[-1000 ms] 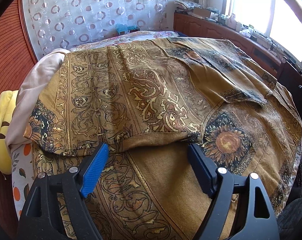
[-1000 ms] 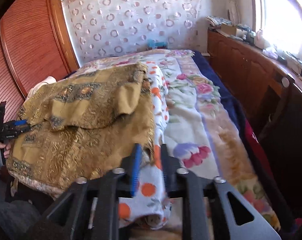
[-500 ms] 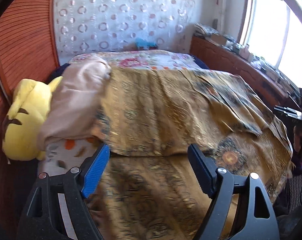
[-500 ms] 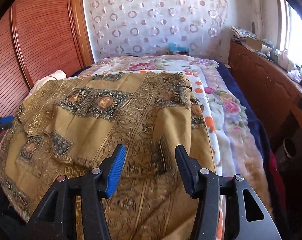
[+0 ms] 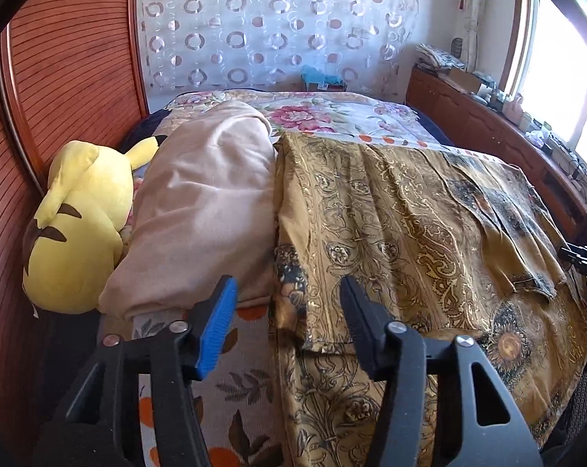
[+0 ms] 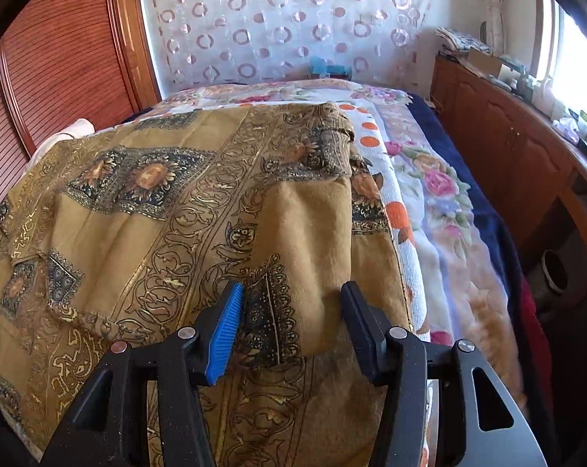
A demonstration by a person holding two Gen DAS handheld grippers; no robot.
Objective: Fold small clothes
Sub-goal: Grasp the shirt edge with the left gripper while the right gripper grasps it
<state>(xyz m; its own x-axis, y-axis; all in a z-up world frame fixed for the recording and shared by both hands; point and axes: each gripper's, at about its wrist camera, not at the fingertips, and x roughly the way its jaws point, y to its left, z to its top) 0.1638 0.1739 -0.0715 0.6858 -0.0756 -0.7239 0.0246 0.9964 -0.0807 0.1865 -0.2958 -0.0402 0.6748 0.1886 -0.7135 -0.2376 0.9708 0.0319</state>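
A mustard-gold garment with dark sunflower panels and scrolling vines is lying partly folded across the bed. The left gripper, jaws closing, is hovering over its corner. The right gripper is hanging half-open, gripping nothing.

**Cloth, plush, plastic and wood**

The golden garment is a thin woven cloth with a slightly shiny printed pattern. The beige blanket looks soft and matt. The yellow toy is smooth plush. The wardrobe door is ribbed, glossy reddish wood. The left gripper is matt black plastic with one ridged blue pad and small metal rivets.
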